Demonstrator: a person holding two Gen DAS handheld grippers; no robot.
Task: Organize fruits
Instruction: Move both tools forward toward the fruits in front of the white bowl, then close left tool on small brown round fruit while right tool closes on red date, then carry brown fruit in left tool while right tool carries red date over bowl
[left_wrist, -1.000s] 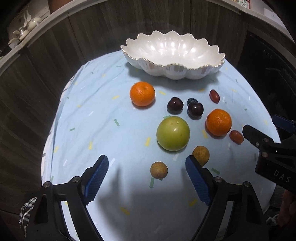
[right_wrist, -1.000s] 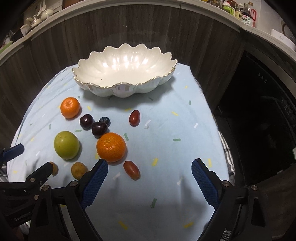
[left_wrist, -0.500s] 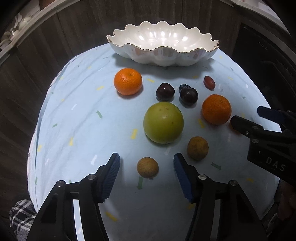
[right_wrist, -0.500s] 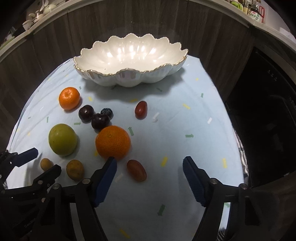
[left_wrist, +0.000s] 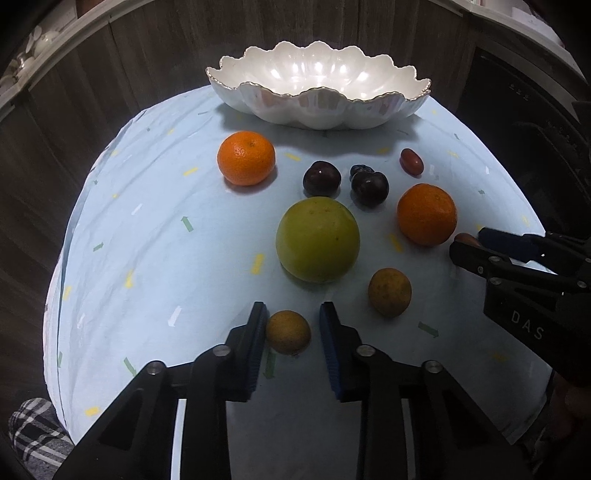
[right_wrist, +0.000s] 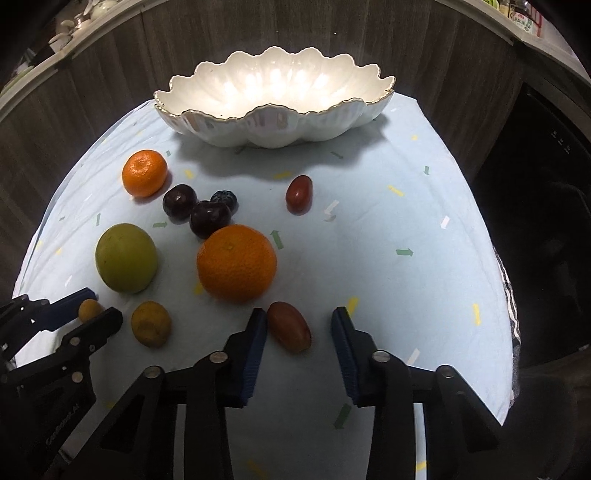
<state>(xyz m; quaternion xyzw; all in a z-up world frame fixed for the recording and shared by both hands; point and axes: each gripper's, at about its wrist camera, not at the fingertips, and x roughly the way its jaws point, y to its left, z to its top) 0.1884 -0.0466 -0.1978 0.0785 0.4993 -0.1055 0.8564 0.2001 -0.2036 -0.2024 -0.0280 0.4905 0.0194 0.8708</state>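
Blue pads of the left claw (left_wrist: 290, 326) are closed on a small brown fruit (left_wrist: 288, 334), near on the counter (left_wrist: 147, 258). To the right, the right claw (right_wrist: 299, 332) has just been closing around a red fruit (right_wrist: 289, 326); its right pad is not touching it. The bowl (left_wrist: 317, 110) stands far.

Fruits loose on blue cloth: two oranges (left_wrist: 246, 157) (left_wrist: 426, 214), green apple (left_wrist: 317, 239), two dark plums (left_wrist: 321, 178), blueberry (right_wrist: 224, 199), two red grape tomatoes (right_wrist: 299, 194), two small yellow-brown fruits (left_wrist: 389, 292). Scalloped white bowl (left_wrist: 317, 110) behind them, empty.
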